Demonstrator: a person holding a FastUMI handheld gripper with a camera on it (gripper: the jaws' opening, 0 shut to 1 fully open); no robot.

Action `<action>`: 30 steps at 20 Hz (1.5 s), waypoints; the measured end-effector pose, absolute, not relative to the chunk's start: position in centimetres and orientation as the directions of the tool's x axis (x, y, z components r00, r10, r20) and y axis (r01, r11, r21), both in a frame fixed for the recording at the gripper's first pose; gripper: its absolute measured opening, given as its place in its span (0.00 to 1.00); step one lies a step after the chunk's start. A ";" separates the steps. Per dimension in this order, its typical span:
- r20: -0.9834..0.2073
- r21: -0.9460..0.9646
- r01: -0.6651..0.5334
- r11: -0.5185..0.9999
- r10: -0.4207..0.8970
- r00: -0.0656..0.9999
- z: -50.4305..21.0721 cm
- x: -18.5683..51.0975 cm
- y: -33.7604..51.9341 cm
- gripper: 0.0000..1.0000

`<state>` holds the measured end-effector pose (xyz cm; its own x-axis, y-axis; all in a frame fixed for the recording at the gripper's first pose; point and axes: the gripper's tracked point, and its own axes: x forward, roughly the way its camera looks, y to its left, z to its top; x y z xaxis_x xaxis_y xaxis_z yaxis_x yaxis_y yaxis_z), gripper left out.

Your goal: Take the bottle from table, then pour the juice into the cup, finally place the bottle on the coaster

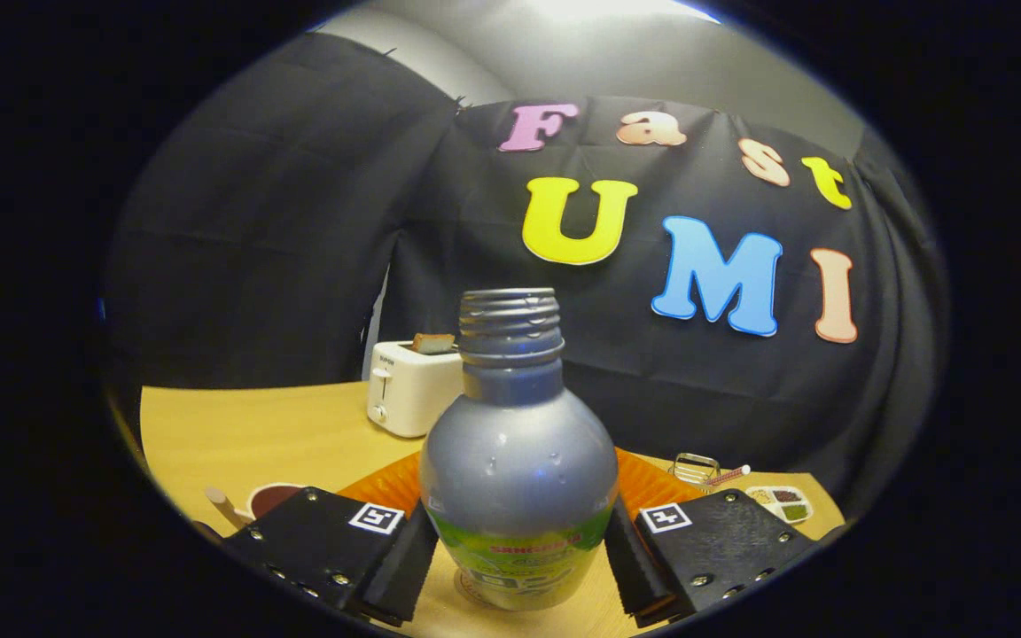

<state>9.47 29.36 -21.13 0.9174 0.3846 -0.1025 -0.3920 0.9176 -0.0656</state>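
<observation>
from the gripper view, the hand-held gripper (519, 549) is standing with its fingers close on either side of the uncapped bottle (519, 478), at the labelled lower body; whether both are pressing on it cannot be told. the bottle is standing upright on the tabletop (253, 434), an orange coaster (386, 483) just behind it and a toaster (409, 385) beyond. droplets are beading the bottle's smooth rounded wall, so it is likely slippery; the straighter labelled band looks the safest hold.
</observation>
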 end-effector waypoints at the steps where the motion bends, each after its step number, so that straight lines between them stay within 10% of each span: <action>1: -0.093 -0.036 -0.387 0.921 0.382 0.919 -20.8 9.4 28.9 0.82; 30: -0.204 0.136 -0.344 0.929 0.366 0.908 -29.9 13.8 29.1 0.82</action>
